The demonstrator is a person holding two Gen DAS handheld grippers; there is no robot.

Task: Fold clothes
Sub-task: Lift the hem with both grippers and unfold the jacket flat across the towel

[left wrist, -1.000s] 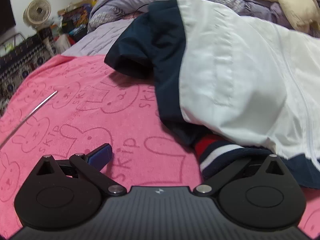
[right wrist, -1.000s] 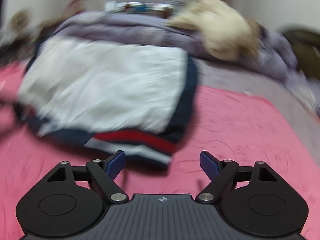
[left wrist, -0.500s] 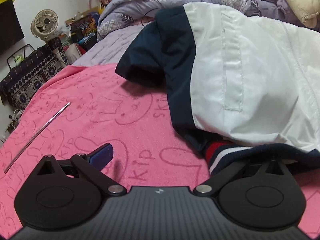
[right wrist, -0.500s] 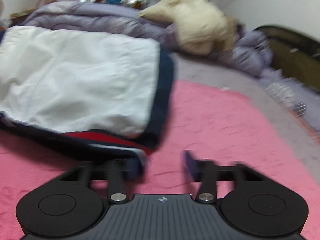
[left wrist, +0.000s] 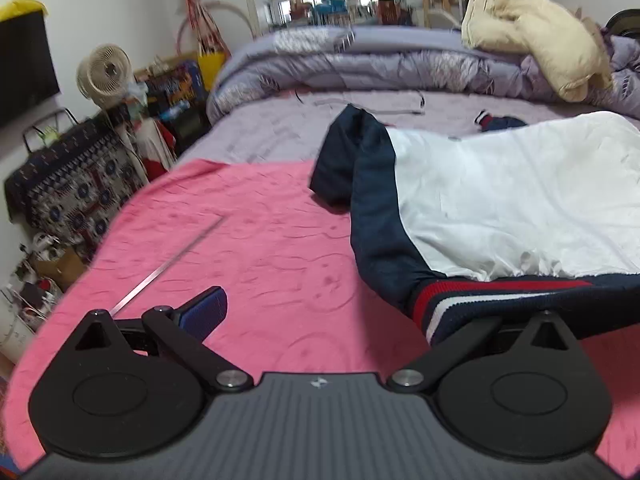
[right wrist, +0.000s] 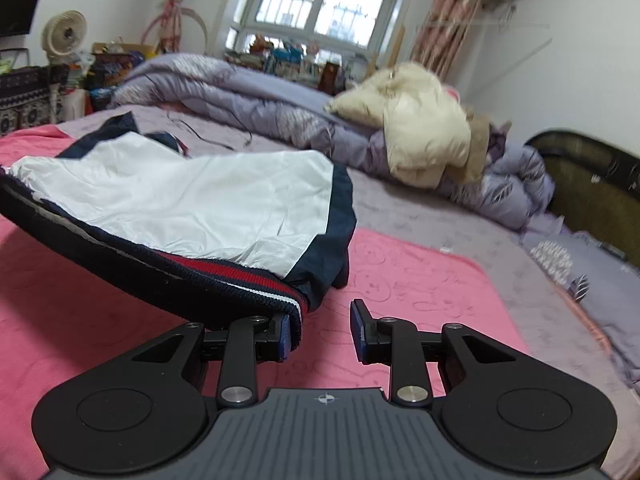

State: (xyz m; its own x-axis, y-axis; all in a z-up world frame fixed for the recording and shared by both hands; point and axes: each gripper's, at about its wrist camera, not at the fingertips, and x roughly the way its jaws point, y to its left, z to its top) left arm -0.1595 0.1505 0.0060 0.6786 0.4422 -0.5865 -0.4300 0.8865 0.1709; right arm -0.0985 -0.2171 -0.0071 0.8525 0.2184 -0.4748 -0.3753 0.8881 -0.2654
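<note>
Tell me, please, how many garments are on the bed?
2: the white-and-navy jacket lies on the pink blanket, and a cream padded coat sits on the purple quilt behind. Others may be hidden.

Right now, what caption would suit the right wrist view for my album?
White-and-navy jacket, its striped hem raised above the pink towel on a bed.

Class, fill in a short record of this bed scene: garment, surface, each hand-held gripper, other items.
Garment: white and navy jacket, red-and-white striped hem
Surface: pink towel on a bed
Left hand-held gripper: wide open, hem draped over one finger
Right hand-held gripper: jaws just closed in, then eased apart; hem corner against one finger, not clamped
Other: metal rod on the towel; cream coat farther back on the bed
</note>
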